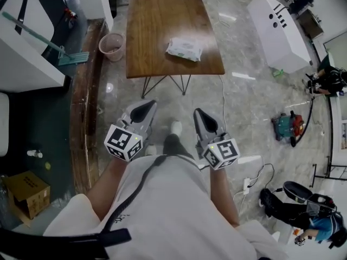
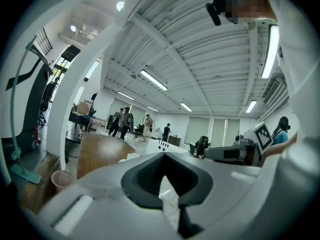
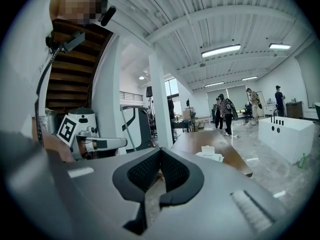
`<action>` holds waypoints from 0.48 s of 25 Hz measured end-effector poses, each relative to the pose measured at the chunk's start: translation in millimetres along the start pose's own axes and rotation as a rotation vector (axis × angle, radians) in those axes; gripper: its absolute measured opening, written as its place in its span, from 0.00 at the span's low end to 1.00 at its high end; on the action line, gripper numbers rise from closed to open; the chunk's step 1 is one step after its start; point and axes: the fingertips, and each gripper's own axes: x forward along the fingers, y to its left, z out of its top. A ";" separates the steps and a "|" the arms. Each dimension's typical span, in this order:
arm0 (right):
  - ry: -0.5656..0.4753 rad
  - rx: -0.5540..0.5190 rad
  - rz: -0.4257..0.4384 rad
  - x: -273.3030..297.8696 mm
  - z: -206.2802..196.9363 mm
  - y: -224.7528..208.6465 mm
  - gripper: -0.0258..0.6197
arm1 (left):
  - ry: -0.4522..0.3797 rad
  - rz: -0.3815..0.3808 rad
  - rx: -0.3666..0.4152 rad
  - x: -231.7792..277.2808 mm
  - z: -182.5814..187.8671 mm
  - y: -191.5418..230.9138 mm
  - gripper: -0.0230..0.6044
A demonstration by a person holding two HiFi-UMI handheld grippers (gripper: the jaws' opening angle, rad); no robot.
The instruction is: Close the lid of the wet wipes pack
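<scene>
As far as I can judge, the task is not really begun at this moment. The soft white wet wipes pack with green print (image 1: 184,49) lies on the long brown wooden bench (image 1: 162,15). It is near the end of the bench that is closest to the person, toward the right side, and nothing touches it. In the right gripper view a small white lid (image 3: 209,149) on top of the pack seems to stand up, so I believe it is open. However, the pack is far and small there and I cannot be sure, and the head view is too coarse to show the lid. The person stands on the grey stone floor (image 1: 244,107), well apart from the bench, and holds both tools low in front of the body, pointing toward the bench. The left tool (image 1: 148,104) has its two jaws together at the tips, with nothing between them. The right tool (image 1: 197,112) also has its jaws pressed together and is empty. So nothing of the work is done. What is left is to come to the bench, bring one tool over the pack, and press the lid down until it sits flat. I think closed jaws can serve well for such pressing, while the other tool may keep the pack in place.
</scene>
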 end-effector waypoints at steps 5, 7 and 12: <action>0.001 0.000 0.020 19.1 3.4 -20.9 0.05 | 0.002 0.019 0.006 23.5 3.9 11.8 0.04; 0.000 0.005 0.029 27.8 6.9 -33.5 0.05 | 0.003 0.028 0.013 36.8 9.0 17.4 0.04; -0.002 0.020 0.053 46.4 14.2 -72.8 0.05 | 0.010 0.049 0.024 79.7 20.1 28.7 0.04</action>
